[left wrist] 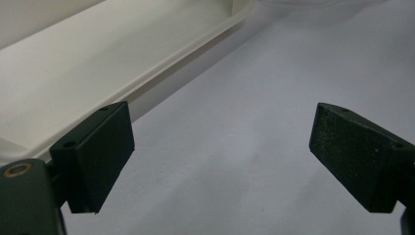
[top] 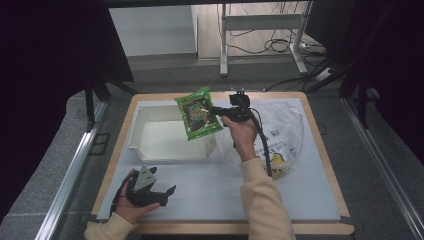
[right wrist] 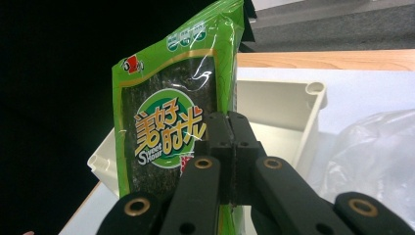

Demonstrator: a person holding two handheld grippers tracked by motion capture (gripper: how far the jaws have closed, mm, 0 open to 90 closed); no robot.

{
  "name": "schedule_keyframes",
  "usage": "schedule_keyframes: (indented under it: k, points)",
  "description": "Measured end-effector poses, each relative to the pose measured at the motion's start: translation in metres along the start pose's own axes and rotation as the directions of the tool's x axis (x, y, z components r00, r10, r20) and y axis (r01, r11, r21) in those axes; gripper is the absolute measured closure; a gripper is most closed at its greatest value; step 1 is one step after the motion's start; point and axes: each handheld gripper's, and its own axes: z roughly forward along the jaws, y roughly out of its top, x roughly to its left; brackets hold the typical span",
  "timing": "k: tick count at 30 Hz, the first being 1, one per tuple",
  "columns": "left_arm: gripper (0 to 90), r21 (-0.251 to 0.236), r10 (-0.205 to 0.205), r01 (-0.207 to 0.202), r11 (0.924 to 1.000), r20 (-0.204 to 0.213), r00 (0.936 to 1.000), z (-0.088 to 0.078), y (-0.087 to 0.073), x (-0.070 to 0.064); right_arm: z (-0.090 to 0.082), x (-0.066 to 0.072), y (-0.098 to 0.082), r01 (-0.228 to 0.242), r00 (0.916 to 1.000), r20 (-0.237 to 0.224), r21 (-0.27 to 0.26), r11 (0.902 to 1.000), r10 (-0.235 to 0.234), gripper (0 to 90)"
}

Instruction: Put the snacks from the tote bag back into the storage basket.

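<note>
The right gripper (top: 216,110) pinches a green packet (top: 198,113) by its edge, jaws closed on it, holding it in the air above the white tray (top: 141,131), while the left gripper (top: 162,194) rests on the table (top: 210,190) near the tray, jaws wide apart and empty.

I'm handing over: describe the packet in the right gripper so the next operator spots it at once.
Find the white tray at the table's far left. Above its right end, the right gripper pinches a flat green snack packet with a dark window and orange lettering, unlike the clear plastic bag beside it.
</note>
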Motion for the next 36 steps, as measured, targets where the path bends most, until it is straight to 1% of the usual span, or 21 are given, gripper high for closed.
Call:
schedule_keyframes:
  k: [9,10,13,19,22,29,35,36]
  points:
    - [9.5,0.002,0.001,-0.001,1.0000,-0.003,1.0000,0.000,0.000,-0.001,0.009,0.006,0.000,0.001,1.0000,0.001,0.015,0.9999,-0.001,90.0]
    - [9.5,0.003,0.006,-0.006,1.0000,-0.004,1.0000,0.000,0.000,-0.001,0.012,0.007,0.001,0.000,1.0000,0.002,0.018,0.9998,0.000,90.0]
    - [9.5,0.002,0.007,-0.007,1.0000,-0.004,1.0000,0.000,0.000,-0.001,0.016,0.010,0.002,0.007,1.0000,0.006,0.024,0.9997,-0.007,90.0]
    - [9.5,0.002,0.007,-0.007,1.0000,-0.003,1.0000,0.000,0.000,-0.001,0.025,0.016,0.000,0.019,0.9998,-0.001,0.038,0.9991,-0.019,90.0]
    - [9.5,0.002,0.007,-0.007,1.0000,-0.004,1.0000,0.000,0.000,-0.001,0.030,0.018,0.000,0.014,0.9999,-0.003,0.046,0.9988,-0.014,90.0]
    - [9.5,0.003,0.006,-0.006,1.0000,-0.004,1.0000,0.000,0.000,0.000,0.042,0.022,-0.002,0.017,0.9999,-0.005,0.061,0.9980,-0.016,90.0]
    - [9.5,0.003,0.008,-0.008,1.0000,-0.005,1.0000,0.000,0.000,0.000,0.052,0.025,-0.005,0.001,1.0000,-0.005,0.073,0.9973,-0.001,90.0]
    - [9.5,0.001,0.007,-0.007,1.0000,-0.006,1.0000,0.000,0.000,0.000,0.053,0.026,-0.005,0.004,1.0000,-0.007,0.073,0.9973,-0.004,90.0]
